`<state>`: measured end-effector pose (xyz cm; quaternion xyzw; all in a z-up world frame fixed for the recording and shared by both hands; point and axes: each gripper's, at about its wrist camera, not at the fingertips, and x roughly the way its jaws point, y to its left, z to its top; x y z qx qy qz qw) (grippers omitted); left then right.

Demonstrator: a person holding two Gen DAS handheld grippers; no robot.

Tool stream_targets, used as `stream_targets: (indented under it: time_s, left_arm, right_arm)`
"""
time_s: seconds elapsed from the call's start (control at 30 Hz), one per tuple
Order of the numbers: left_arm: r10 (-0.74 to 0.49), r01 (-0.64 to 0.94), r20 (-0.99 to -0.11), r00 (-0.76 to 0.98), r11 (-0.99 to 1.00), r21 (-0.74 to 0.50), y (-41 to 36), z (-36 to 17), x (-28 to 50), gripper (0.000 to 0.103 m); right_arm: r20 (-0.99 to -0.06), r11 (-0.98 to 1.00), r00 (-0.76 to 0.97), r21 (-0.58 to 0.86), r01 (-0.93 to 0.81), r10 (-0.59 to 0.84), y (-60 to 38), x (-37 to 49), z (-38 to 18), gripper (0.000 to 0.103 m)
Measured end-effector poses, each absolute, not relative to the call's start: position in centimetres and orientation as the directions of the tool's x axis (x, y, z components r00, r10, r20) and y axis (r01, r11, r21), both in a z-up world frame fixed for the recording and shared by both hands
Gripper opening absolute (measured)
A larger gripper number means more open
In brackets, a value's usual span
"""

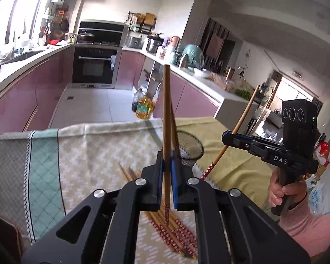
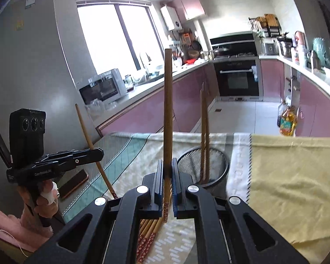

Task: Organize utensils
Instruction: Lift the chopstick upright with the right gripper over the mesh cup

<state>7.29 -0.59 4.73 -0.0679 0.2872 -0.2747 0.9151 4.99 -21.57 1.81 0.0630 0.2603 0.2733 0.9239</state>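
My left gripper (image 1: 166,165) is shut on a wooden chopstick (image 1: 166,110) with a red patterned end, held upright above the table. My right gripper (image 2: 167,176) is shut on another upright chopstick (image 2: 167,110). A black mesh holder (image 2: 217,165) stands just ahead and right of the right gripper, with two chopsticks (image 2: 204,132) in it; it shows in the left wrist view (image 1: 190,146) too. Several loose chopsticks (image 1: 176,235) lie on the cloth under the grippers, also in the right wrist view (image 2: 148,233). The right gripper (image 1: 225,136) and the left gripper (image 2: 99,151) each show in the other's view.
The table carries a patterned cloth with a teal band (image 1: 44,165) and a yellow cloth (image 2: 292,187). A dark phone-like slab (image 2: 73,182) lies at the table's left. Oil bottles (image 1: 144,107) stand on the floor beyond the table. Pink kitchen cabinets line both sides.
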Motion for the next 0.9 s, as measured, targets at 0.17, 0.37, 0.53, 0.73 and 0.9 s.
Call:
stream_targets:
  time_s: [0.17, 0.37, 0.53, 0.73, 0.9]
  left_arm:
    - [-0.565, 0.485, -0.442, 0.696, 0.825, -0.292, -1.5, 6.7, 8.4, 0.007]
    - [-0.582, 0.505, -0.393, 0.712, 0.813, -0.291, -2.7, 9.3, 9.8, 0.007]
    - [-0.592, 0.518, -0.352, 0.725, 0.806, -0.287, -3.8, 11.1, 11.0, 0.007]
    - [-0.571, 0.502, -0.355, 0.74, 0.821, -0.273, -5.3, 11.4, 12.9, 0.007]
    - [-0.554, 0.493, -0.438, 0.708, 0.832, -0.254, -6.8, 9.2, 14.7, 0.007]
  right_arm:
    - [-0.418, 0.856, 0.748, 0.235, -0.46, 0.516, -22.9, 5.7, 3.8, 0.006]
    - [-0.382, 0.866, 0.777, 0.214, -0.452, 0.5, -23.9, 6.8, 5.8, 0.006]
    - [-0.376, 0.874, 0.789, 0.204, -0.441, 0.486, -24.1, 8.2, 6.6, 0.006]
    - [-0.422, 0.884, 0.778, 0.173, -0.434, 0.465, -23.1, 10.1, 5.7, 0.006]
    - [-0.483, 0.886, 0.748, 0.166, -0.433, 0.456, -22.2, 11.2, 4.5, 0.006]
